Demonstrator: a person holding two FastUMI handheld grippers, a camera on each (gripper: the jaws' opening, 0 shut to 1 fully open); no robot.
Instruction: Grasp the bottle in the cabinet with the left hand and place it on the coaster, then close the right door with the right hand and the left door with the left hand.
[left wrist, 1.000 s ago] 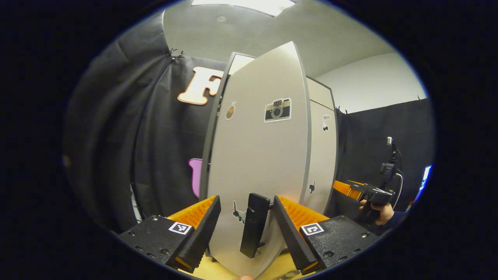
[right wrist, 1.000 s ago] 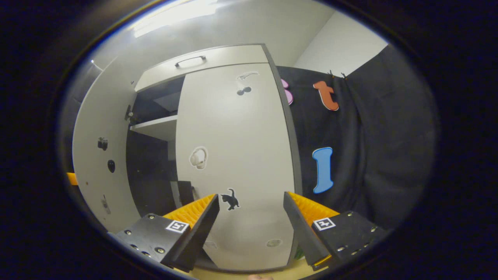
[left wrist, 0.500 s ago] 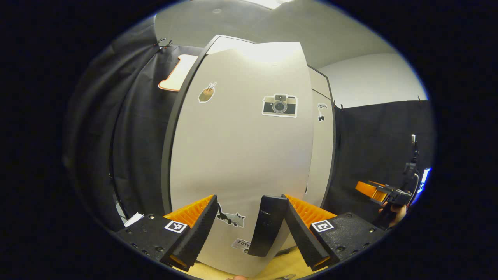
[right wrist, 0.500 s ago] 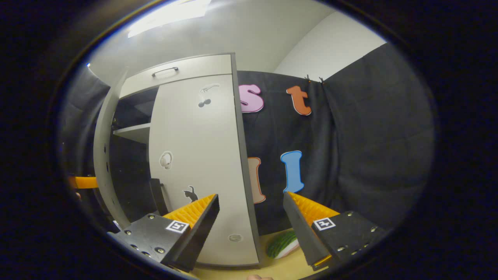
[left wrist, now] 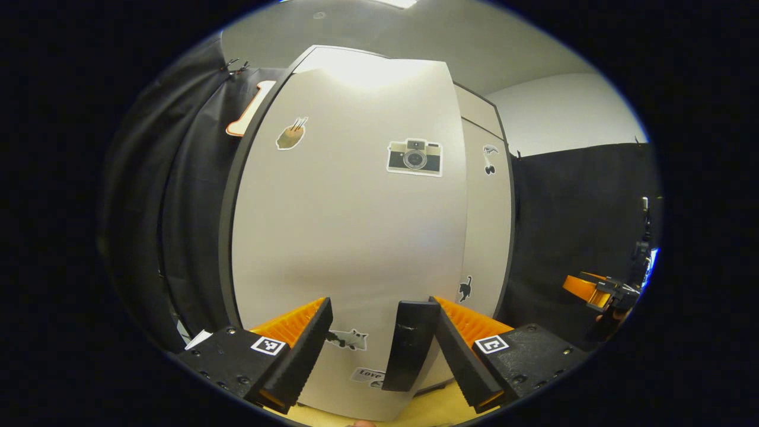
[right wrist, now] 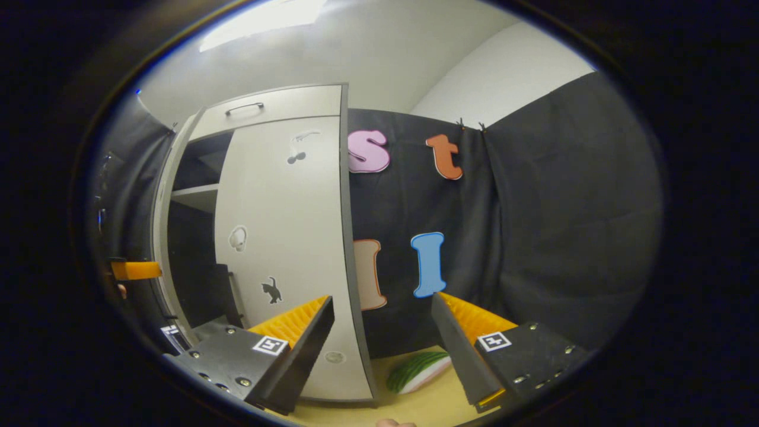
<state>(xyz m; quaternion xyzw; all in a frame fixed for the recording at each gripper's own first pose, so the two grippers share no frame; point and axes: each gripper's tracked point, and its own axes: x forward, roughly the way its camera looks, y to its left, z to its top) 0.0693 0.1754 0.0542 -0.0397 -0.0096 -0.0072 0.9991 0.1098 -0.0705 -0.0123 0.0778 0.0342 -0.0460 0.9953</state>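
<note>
Left gripper: we see our left gripper (left wrist: 379,341) with its jaws spread, right up against the left door (left wrist: 344,237). Nothing is clamped between the fingers.
Door handle: the dark handle (left wrist: 409,344) of the left door stands upright between our fingers, touching or just beside the inner face of the right-hand finger (left wrist: 459,356); we cannot tell which.
Left door: in the left gripper view it faces us almost flat, with a camera sticker (left wrist: 415,158) high on it. In the right gripper view we see it edge-on as a pale strip (right wrist: 161,225), and a dark gap remains between it and the right door, so it is not fully shut.
Right door: it lies flat against the cabinet (right wrist: 267,107) front in the right gripper view (right wrist: 284,249), with a cat sticker (right wrist: 271,290) low down.
Right gripper: our right gripper (right wrist: 382,338) hangs with its jaws apart and empty, clear of the right door, aimed past the cabinet's edge at the black cloth.
Other gripper seen afar: the right gripper also shows at the far right edge of the left gripper view (left wrist: 599,289), small and partly cut off.
Table: a yellowish tabletop (right wrist: 427,403) runs below the cabinet, and a green striped object (right wrist: 415,370) lies on it near the right door's foot.
Bottle and coaster: we cannot make them out in these views.
</note>
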